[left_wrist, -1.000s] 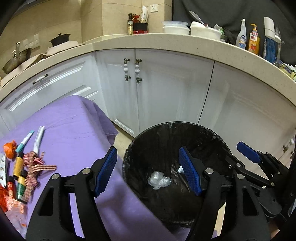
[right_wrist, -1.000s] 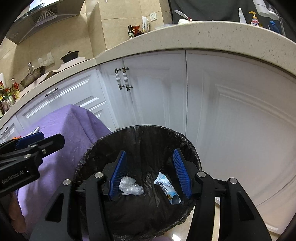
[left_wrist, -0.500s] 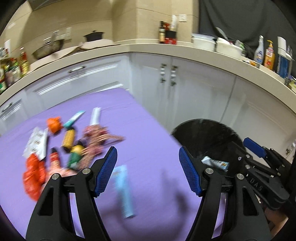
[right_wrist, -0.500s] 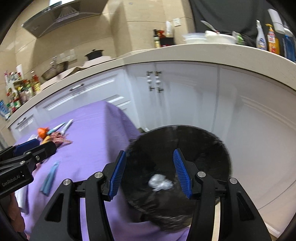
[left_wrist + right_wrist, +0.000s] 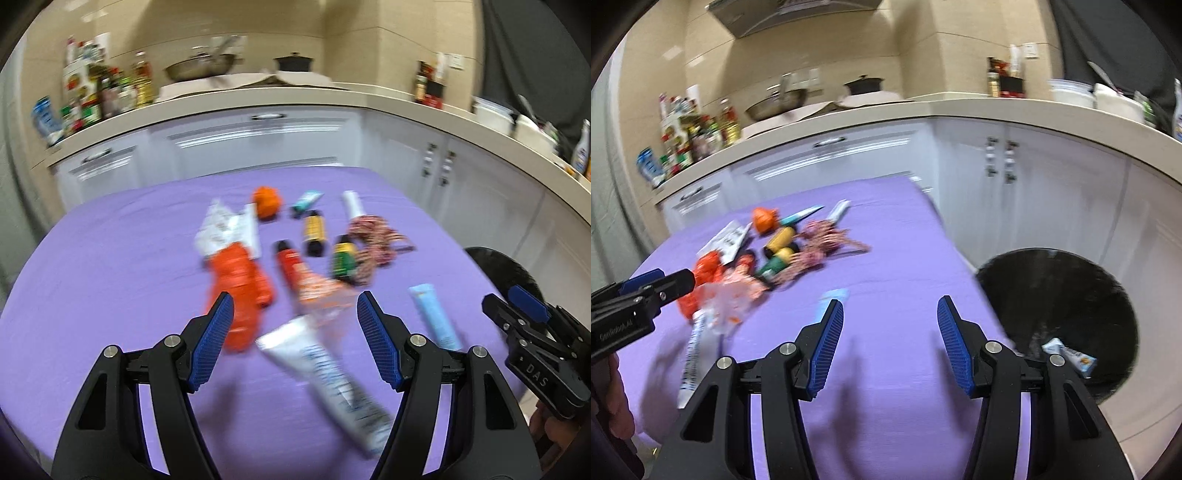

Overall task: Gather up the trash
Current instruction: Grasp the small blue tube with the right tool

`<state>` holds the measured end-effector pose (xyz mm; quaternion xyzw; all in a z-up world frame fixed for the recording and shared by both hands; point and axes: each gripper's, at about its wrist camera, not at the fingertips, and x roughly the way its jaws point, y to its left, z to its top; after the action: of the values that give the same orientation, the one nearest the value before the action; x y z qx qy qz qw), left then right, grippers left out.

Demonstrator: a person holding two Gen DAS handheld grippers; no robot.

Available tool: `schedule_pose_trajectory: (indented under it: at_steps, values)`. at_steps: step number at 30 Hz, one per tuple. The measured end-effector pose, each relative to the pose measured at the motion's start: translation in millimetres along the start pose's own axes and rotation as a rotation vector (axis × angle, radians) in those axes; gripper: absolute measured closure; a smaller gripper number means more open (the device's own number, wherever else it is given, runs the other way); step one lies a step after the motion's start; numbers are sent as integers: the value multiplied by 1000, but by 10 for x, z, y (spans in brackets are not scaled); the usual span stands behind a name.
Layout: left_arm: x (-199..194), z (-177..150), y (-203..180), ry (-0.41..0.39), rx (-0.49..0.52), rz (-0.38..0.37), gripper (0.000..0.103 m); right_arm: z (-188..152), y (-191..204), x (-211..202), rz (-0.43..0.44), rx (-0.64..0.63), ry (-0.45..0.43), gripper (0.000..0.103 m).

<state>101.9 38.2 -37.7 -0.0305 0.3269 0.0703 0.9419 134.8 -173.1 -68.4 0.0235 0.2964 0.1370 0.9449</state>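
Note:
A purple table [image 5: 110, 266] carries a blurred heap of trash: an orange wrapper [image 5: 240, 291], a white tube [image 5: 332, 380], a clear wrapper [image 5: 321, 295], a light blue tube [image 5: 434, 317], small bottles and a red-white ribbon [image 5: 373, 236]. My left gripper [image 5: 295, 339] hangs open above the near end of the heap, the white tube showing between its blue fingers. My right gripper [image 5: 890, 343] is open over bare cloth, right of the heap [image 5: 768, 258]. The black-lined bin [image 5: 1063, 317] stands right of the table with a wrapper [image 5: 1071, 356] inside.
White kitchen cabinets [image 5: 258, 140] and a curved counter run behind the table, with bottles [image 5: 96, 96], a wok [image 5: 201, 68] and a black pot [image 5: 293, 62] on it. The bin's rim [image 5: 498, 266] shows past the table's right edge in the left wrist view.
Both grippers have swung left from above the bin to over the table. The trash heap now lies in front of the left gripper; both stay open and empty.

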Motion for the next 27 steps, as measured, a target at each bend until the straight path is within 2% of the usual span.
schedule_pose_trajectory:
  at_steps: [5,12,14,16,20,27]
  values:
    - [-29,-108,380,14,-54,54,36,-32,251,105,24,-37,19,50]
    - [-23,-256,751,36,-113,101,36,-118,389,256,16,-60,58,50]
    - [-19,-289,801,44,-125,103,36,-144,411,284,10,-63,64,55]
    - [-22,-313,817,47,-129,99,36,-154,420,308,6,-66,72,70]
    - [-17,-316,775,47,-123,86,36,-181,403,333,6,-67,91,83]
    - [-16,-297,562,50,-102,45,36,-195,354,257,1,-65,77,87]
